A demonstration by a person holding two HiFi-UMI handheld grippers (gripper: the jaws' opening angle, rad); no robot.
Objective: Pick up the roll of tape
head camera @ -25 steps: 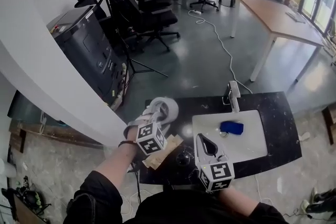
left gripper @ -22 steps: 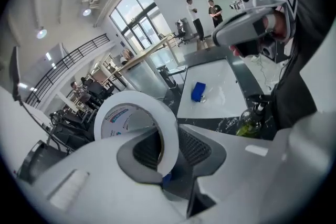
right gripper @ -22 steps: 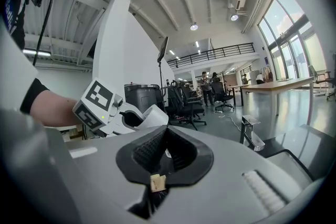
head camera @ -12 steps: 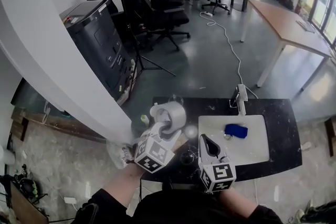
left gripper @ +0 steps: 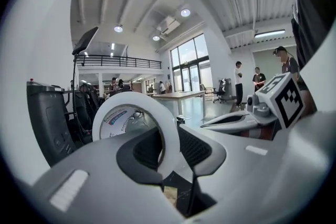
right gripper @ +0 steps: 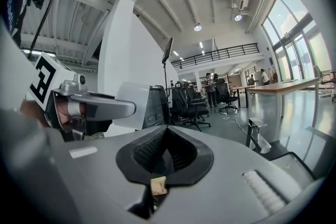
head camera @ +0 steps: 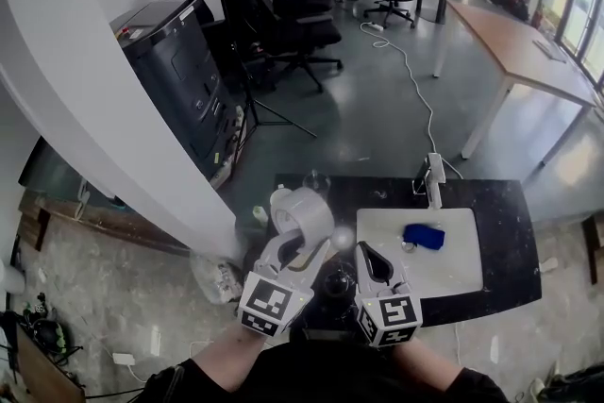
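Nearest the person, the right gripper [head camera: 364,253] [right gripper: 165,132] is clenched on nothing, its black ribbed pads meeting at the tips. Each gripper carries a cube of black-and-white square markers and no readable words.

Just to its left, the left gripper [head camera: 300,237] [left gripper: 164,140] grasps the roll of tape [head camera: 302,209] [left gripper: 121,120]. One jaw reaches into the hole and the other presses on the outside, so the white wall of the ring is pinched between the pads. The roll stands on edge. Its axis runs about level and crosswise to the jaws, and its open face is turned to the left in the left gripper view. Inside the core is a printed label with blue and red lettering, too small to read. The roll is held in the air, and in the head view it appears over the left end of the black table [head camera: 505,203].

On that table lies a white board [head camera: 444,269] with a small blue thing [head camera: 424,236] on it. Beyond, a white cable [head camera: 415,94] trails across the grey floor, past a black cabinet [head camera: 175,66], office chairs [head camera: 297,14] and a long wooden table [head camera: 514,42]. People stand at the far end.
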